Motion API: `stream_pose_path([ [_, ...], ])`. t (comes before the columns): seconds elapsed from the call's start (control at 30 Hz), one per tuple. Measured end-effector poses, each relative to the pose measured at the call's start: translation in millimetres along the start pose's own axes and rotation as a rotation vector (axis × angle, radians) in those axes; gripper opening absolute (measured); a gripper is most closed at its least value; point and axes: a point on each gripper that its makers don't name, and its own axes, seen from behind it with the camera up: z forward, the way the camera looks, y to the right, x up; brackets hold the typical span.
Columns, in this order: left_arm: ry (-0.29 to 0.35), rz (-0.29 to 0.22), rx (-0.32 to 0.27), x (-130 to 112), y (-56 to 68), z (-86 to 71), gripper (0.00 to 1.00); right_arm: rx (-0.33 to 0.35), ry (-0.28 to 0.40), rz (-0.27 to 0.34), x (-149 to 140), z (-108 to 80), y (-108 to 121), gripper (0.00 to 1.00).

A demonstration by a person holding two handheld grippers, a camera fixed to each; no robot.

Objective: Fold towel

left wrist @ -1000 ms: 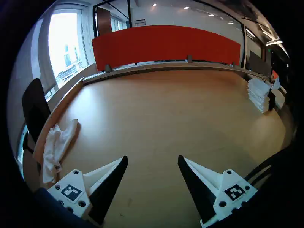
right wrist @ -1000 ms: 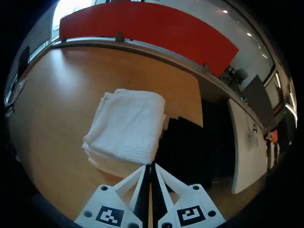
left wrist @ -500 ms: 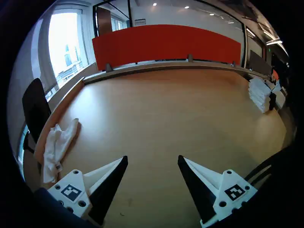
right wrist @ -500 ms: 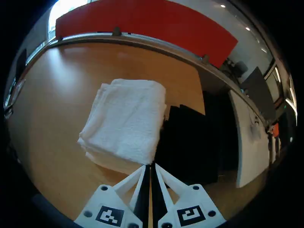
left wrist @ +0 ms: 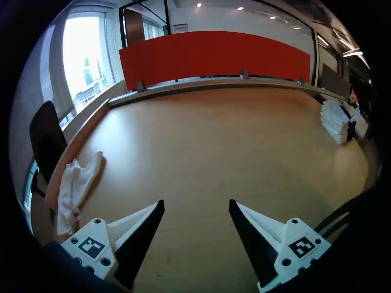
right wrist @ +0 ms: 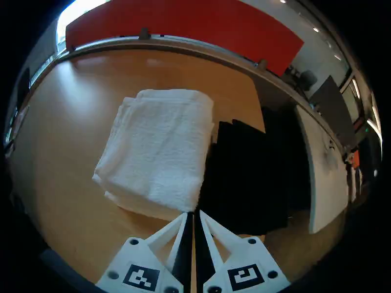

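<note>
A stack of folded white towels lies at the wooden table's right edge. My right gripper is shut, and its tips meet the near corner of the top towel; no cloth shows between the fingers. My left gripper hangs open over bare table with nothing between its fingers. In the left gripper view, a crumpled white towel lies at the table's left edge, just beyond the left finger. The folded stack sits far off at the right edge.
A red divider panel runs along the table's far side. A black chair stands beyond the left edge near the window. Next to the stack, past the table's edge, sits a black object, with a white surface farther right.
The right gripper has moved closer over the stack, so the towels look larger and nearer. The left gripper has barely moved and stays open.
</note>
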Motion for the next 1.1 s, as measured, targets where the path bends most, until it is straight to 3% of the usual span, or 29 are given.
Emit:
stream_pose_path([
  [0.87,-0.005,0.004,-0.002,-0.2,3.0,2.3,0.98,-0.015,-0.039,0.014,-13.0,3.4,5.5,0.03],
  [0.97,-0.004,0.004,-0.002,0.1,3.3,2.6,0.98,-0.022,-0.035,0.009,-10.9,3.3,5.7,0.05],
  [1.1,-0.003,0.002,-0.002,1.0,3.4,3.0,0.98,-0.028,-0.029,0.0,-9.8,1.2,5.5,0.17],
])
